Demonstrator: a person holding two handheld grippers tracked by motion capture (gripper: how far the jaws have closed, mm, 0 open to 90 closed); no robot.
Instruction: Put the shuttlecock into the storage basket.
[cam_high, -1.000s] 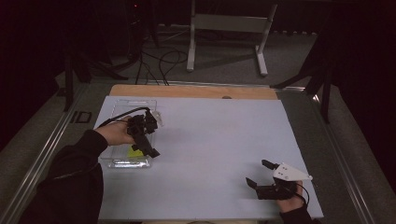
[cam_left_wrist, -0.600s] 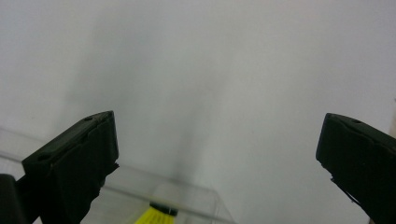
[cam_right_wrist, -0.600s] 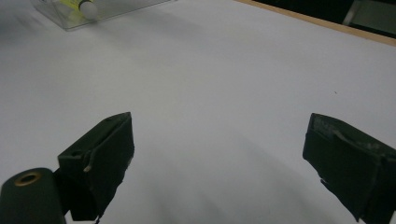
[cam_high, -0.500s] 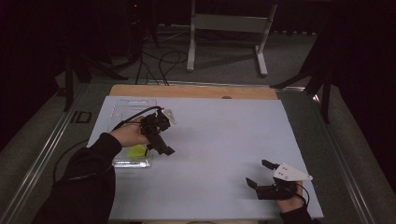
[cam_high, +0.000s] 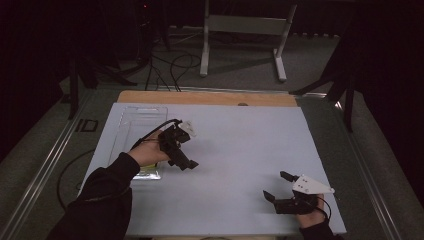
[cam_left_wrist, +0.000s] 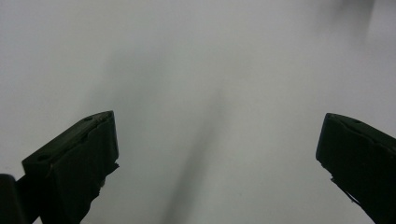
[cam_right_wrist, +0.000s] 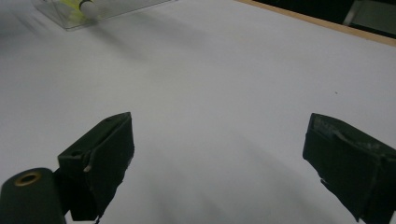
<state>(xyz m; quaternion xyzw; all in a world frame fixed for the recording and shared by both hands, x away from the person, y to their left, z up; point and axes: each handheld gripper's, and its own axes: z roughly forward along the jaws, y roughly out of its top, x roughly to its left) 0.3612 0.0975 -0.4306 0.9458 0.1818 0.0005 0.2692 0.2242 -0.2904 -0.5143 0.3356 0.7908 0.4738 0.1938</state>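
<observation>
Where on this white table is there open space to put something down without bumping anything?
The widest bare patch is the middle and far right of the white table sheet, between the left gripper and the right gripper. The left edge is crowded: a clear plastic tray with a yellow item lies there.

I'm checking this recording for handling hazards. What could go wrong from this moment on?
The left gripper hangs open just right of the clear tray, and its cable arcs over that tray; a careless swing might snag or shove the light tray. The yellow item lies at the tray's near end, so a nudge might spill it. The right gripper rests open near the table's front edge and may slip off.
</observation>
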